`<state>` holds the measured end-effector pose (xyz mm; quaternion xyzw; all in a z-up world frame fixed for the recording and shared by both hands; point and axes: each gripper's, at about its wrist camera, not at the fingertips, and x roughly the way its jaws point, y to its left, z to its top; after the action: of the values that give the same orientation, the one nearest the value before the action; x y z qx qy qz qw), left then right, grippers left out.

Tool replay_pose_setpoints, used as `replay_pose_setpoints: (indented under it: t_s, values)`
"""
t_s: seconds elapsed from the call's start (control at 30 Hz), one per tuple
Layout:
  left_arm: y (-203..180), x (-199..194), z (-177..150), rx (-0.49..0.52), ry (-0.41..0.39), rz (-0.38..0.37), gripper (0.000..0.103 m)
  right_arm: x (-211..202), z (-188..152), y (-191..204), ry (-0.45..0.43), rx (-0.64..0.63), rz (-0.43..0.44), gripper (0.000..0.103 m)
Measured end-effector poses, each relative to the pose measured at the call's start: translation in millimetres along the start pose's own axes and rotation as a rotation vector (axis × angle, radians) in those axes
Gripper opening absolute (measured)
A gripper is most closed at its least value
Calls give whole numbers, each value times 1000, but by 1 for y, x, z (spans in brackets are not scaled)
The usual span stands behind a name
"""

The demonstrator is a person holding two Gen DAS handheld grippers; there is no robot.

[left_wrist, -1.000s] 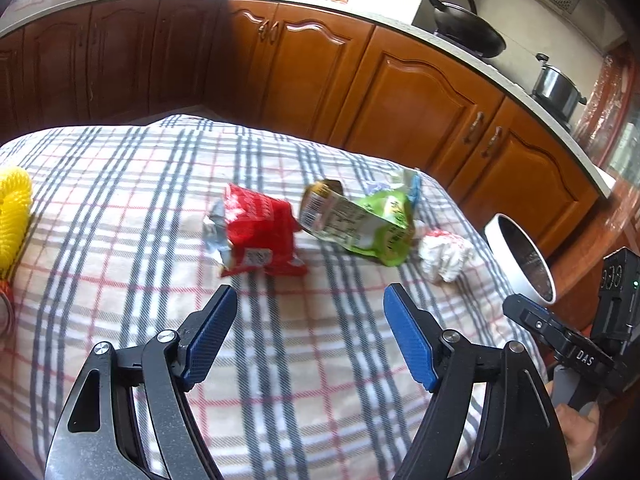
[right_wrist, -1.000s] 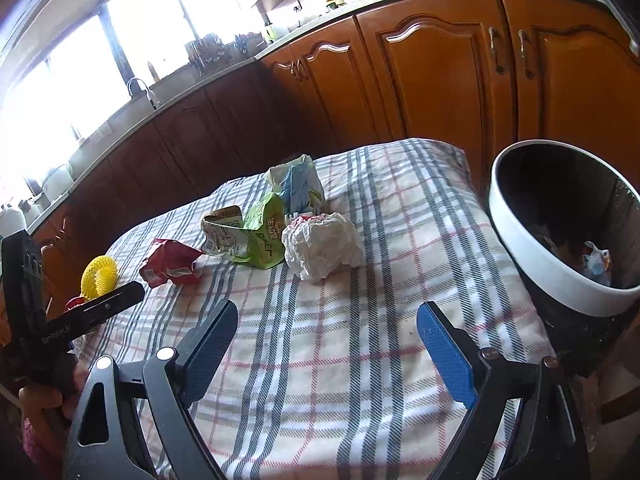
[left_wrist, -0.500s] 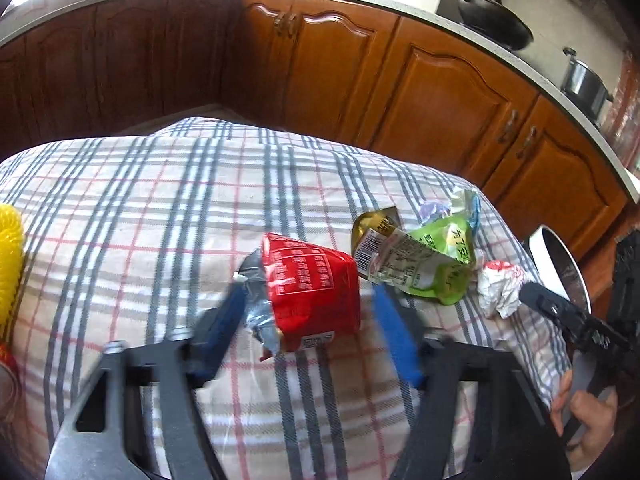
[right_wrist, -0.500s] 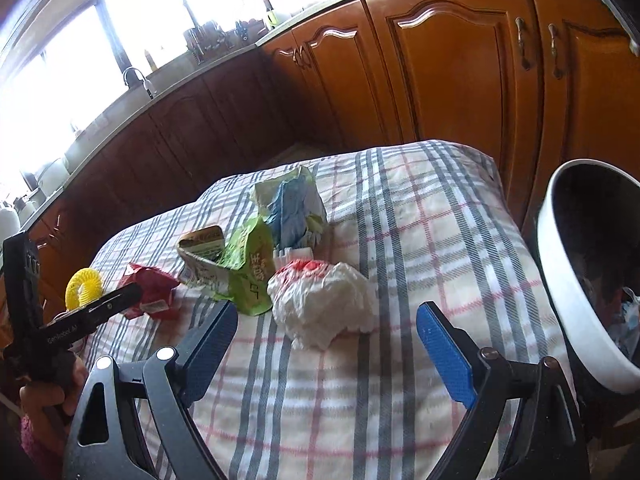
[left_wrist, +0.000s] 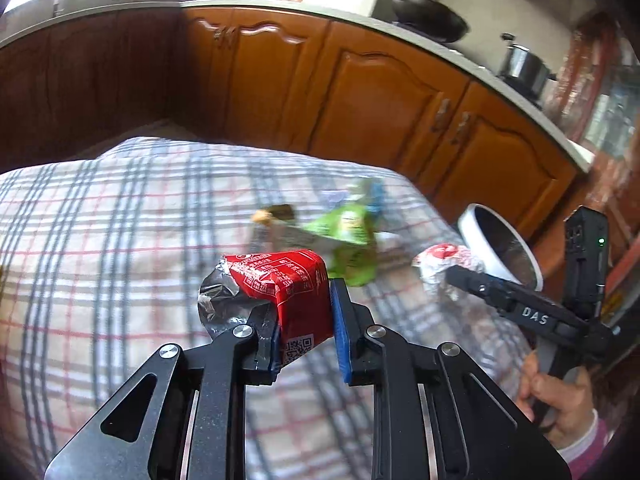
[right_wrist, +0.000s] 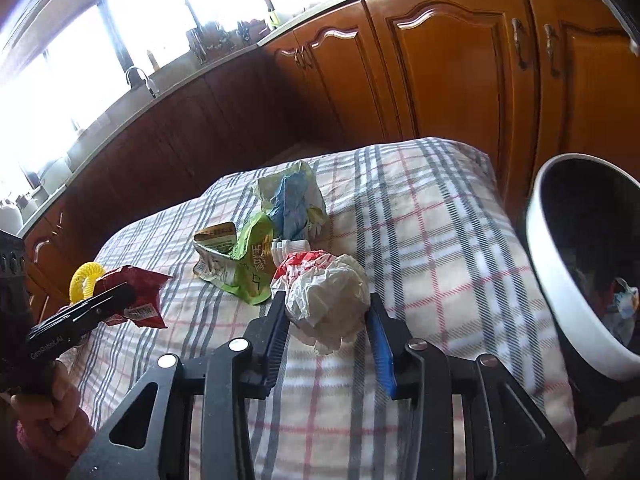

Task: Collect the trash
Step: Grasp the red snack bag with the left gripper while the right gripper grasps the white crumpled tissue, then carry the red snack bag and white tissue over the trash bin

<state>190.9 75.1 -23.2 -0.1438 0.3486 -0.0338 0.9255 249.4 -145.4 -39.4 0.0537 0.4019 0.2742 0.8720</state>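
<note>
My left gripper (left_wrist: 304, 320) is shut on a red foil snack wrapper (left_wrist: 284, 292) over the plaid tablecloth (left_wrist: 100, 240); the wrapper also shows in the right wrist view (right_wrist: 138, 300). My right gripper (right_wrist: 326, 328) is shut on a crumpled white paper ball with red print (right_wrist: 326, 300), which also shows in the left wrist view (left_wrist: 444, 264). A green snack bag (right_wrist: 240, 264) and a blue-and-white wrapper (right_wrist: 294, 200) lie on the cloth behind. The white-rimmed trash bin (right_wrist: 560, 280) stands at the table's right edge.
A yellow coiled ring (right_wrist: 86, 280) lies at the left of the table. Wooden kitchen cabinets (right_wrist: 440, 72) run behind the table. A wok (left_wrist: 428, 12) and a pot (left_wrist: 524, 68) sit on the counter. Some trash lies inside the bin.
Both grippers moved forward and closed: the left onto the red wrapper, the right onto the paper ball. Both were open a second ago.
</note>
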Motion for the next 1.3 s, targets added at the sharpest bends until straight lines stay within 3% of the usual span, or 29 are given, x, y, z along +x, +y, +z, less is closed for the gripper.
replay_pose_setpoints:
  t_s: [0.63,1.3]
  values:
    - [-128,26,-5,152,69,-221,19,-106,-27,-73,-126,117,-123,39]
    - [-220,63,14,265,115,-331,19,-140,-21,-138,-185,198,-209,39]
